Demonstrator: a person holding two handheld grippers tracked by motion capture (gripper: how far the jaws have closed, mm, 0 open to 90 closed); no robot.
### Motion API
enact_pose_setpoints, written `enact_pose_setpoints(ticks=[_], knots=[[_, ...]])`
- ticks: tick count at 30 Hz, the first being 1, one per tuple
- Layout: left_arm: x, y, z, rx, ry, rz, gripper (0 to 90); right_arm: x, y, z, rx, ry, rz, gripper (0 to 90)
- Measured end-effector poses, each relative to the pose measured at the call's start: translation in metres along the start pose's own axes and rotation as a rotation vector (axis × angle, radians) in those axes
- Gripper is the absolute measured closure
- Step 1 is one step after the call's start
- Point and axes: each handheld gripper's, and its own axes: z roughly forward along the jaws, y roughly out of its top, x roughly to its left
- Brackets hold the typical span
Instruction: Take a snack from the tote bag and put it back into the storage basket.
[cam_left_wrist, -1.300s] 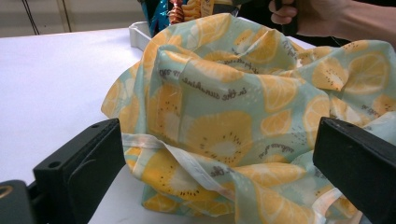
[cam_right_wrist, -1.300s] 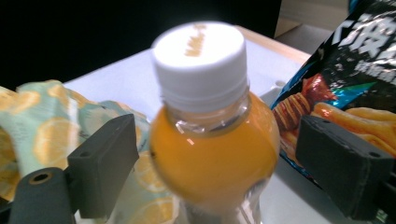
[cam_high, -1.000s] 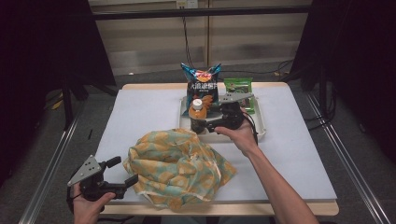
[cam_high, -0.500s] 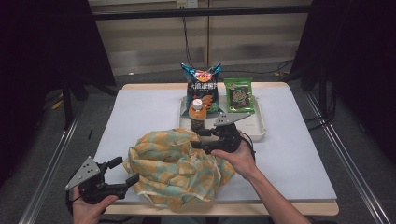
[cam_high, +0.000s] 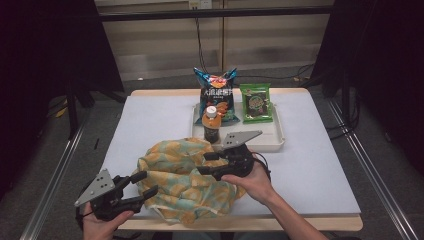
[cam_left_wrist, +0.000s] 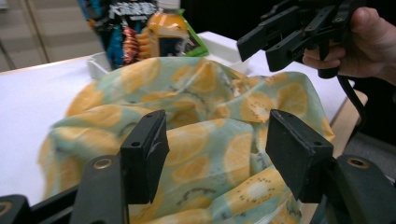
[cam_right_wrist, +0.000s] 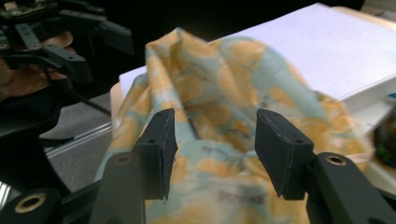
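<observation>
Dark curtains and pale wall panels stand behind a white-topped table (cam_high: 150, 125), where a crumpled cloth bag (cam_high: 185, 182) printed with orange and kiwi slices lies near the front edge. Behind it, a white tray (cam_high: 276, 140) holds a blue snack bag (cam_high: 216, 92) standing upright, a green packet (cam_high: 255, 102) lying flat beside it, and an orange drink bottle (cam_high: 212, 125) at the tray's front. The left gripper (cam_high: 145, 184) is held at the bag's left edge; its jaws have just been closing and stand partly apart, with the fabric bulging between them in the left gripper view (cam_left_wrist: 212, 158), though the pads are not seen pressing it. The right gripper (cam_high: 209, 163) hovers over the top of the bag, pointing left; its jaws have likewise been closing and are half apart, framing a fold of cloth in the right gripper view (cam_right_wrist: 212, 149) without a clear pinch
</observation>
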Motion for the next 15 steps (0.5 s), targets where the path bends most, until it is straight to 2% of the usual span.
enact_pose_setpoints(ticks=[2, 3, 5, 8, 10, 12, 13, 14, 15], knots=[[-0.001, 0.0, 0.005, -0.001, -0.015, 0.001, 38.5, 0.003, -0.002, 0.004, 0.016, 0.012, -0.008, 47.8], [-0.001, 0.002, 0.013, 0.024, -0.018, 0.012, 38.5, 0.004, -0.003, 0.006, 0.022, 0.014, -0.007, 46.7], [0.0, 0.005, 0.022, 0.03, -0.042, 0.022, 38.5, 0.004, -0.004, 0.01, 0.037, 0.027, -0.016, 45.2], [0.001, 0.008, 0.032, 0.043, -0.054, 0.028, 38.5, 0.004, -0.005, 0.015, 0.065, 0.023, -0.029, 43.6], [0.004, 0.012, 0.047, 0.057, -0.073, 0.031, 38.5, 0.004, -0.009, 0.019, 0.109, 0.007, -0.049, 43.8], [0.004, 0.014, 0.059, 0.068, -0.087, 0.029, 38.5, 0.003, -0.015, 0.021, 0.127, 0.007, -0.043, 50.7], [0.004, 0.014, 0.059, 0.068, -0.087, 0.029, 38.5, 0.004, -0.018, 0.021, 0.136, -0.005, -0.044, 55.2], [0.002, 0.015, 0.069, 0.082, -0.119, 0.029, 38.5, 0.004, -0.02, 0.021, 0.145, -0.007, -0.046, 60.1], [0.001, 0.015, 0.074, 0.092, -0.129, 0.033, 38.5, 0.004, -0.023, 0.02, 0.149, -0.004, -0.042, 66.2]])
